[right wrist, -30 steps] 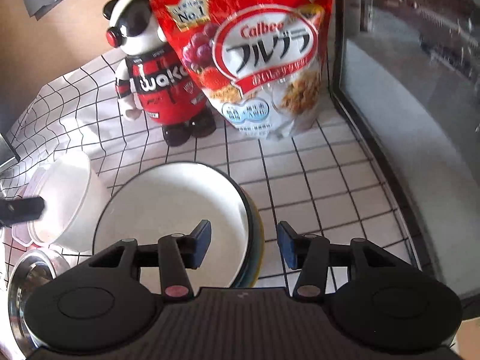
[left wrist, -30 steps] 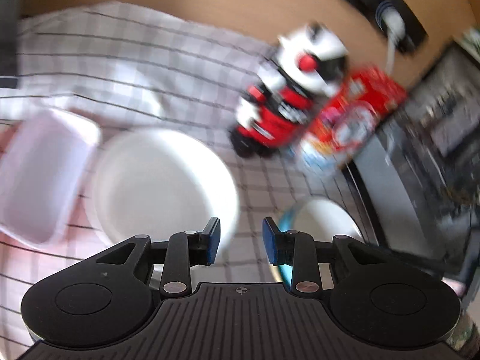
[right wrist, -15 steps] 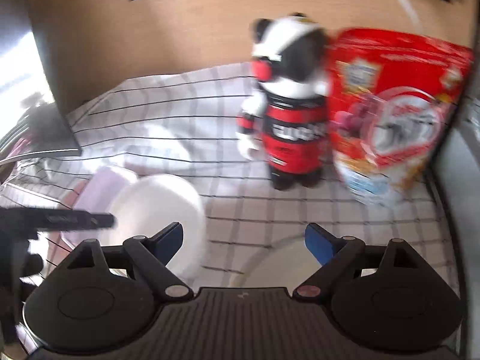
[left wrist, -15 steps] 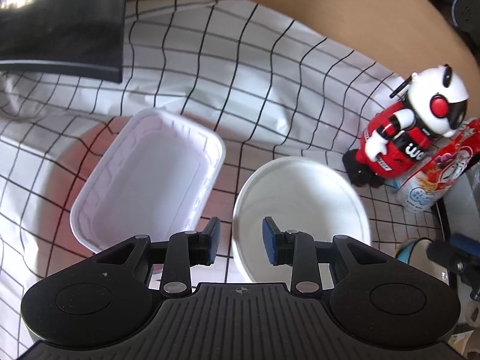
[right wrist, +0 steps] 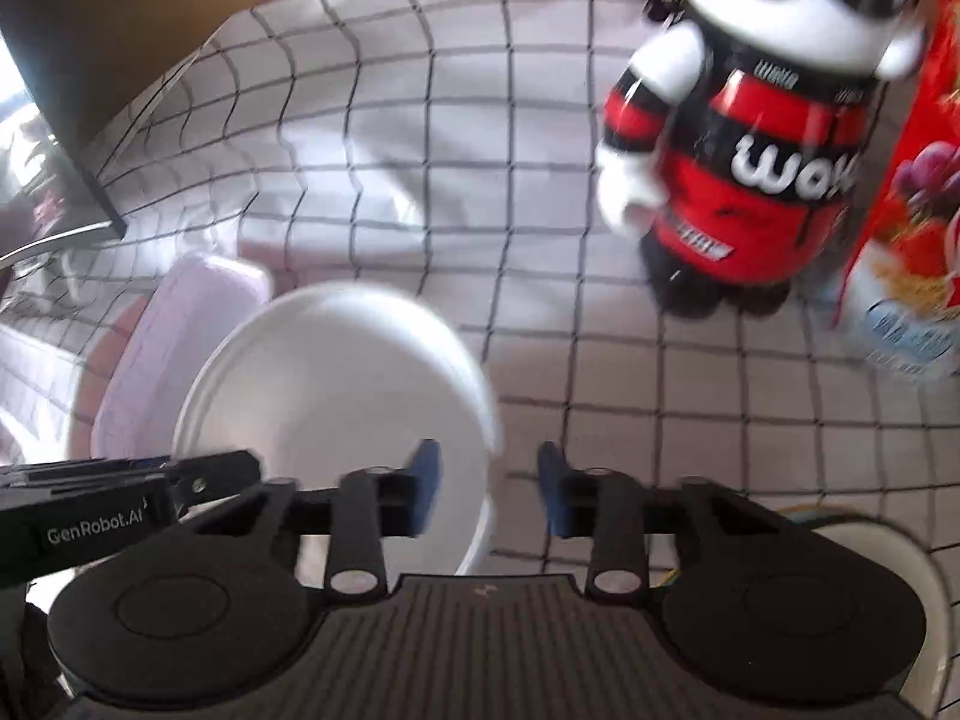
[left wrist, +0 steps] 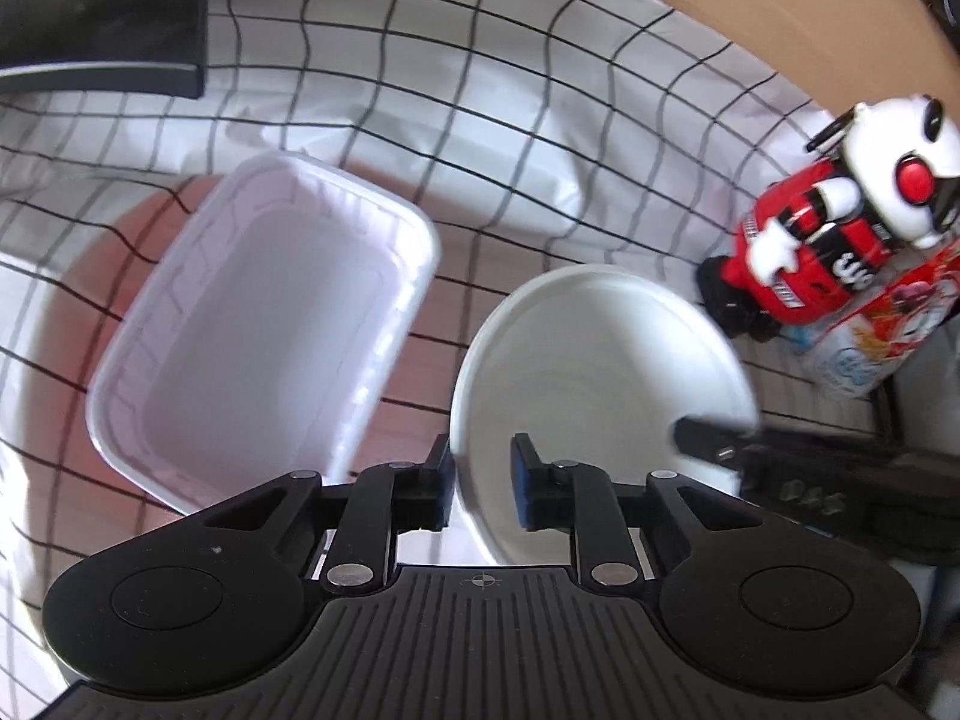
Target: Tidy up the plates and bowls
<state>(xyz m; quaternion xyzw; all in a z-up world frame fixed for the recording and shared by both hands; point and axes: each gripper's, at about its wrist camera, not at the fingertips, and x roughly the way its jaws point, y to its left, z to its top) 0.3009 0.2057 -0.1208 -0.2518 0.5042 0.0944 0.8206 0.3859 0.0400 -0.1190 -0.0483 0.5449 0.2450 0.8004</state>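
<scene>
A round white bowl [left wrist: 600,372] stands on the checked cloth, with a rectangular white container [left wrist: 264,324] to its left. My left gripper [left wrist: 480,483] is open, its fingers astride the bowl's near-left rim. My right gripper [right wrist: 486,492] is open, astride the bowl's [right wrist: 336,396] right rim; one of its fingers [left wrist: 714,447] shows at the bowl's right rim in the left wrist view. The container [right wrist: 174,324] lies behind the bowl. A stack of plates [right wrist: 864,546] peeks out at the lower right.
A red, black and white robot toy [right wrist: 750,138] and a red cereal bag [right wrist: 912,228] stand at the right. A dark flat object [left wrist: 102,18] lies at the far left on the cloth [left wrist: 480,120]. The left gripper body [right wrist: 120,510] crosses the lower left.
Both grippers have closed in on the white bowl, one on each side of its rim. The right gripper swung left from the plate stack and narrowed its fingers.
</scene>
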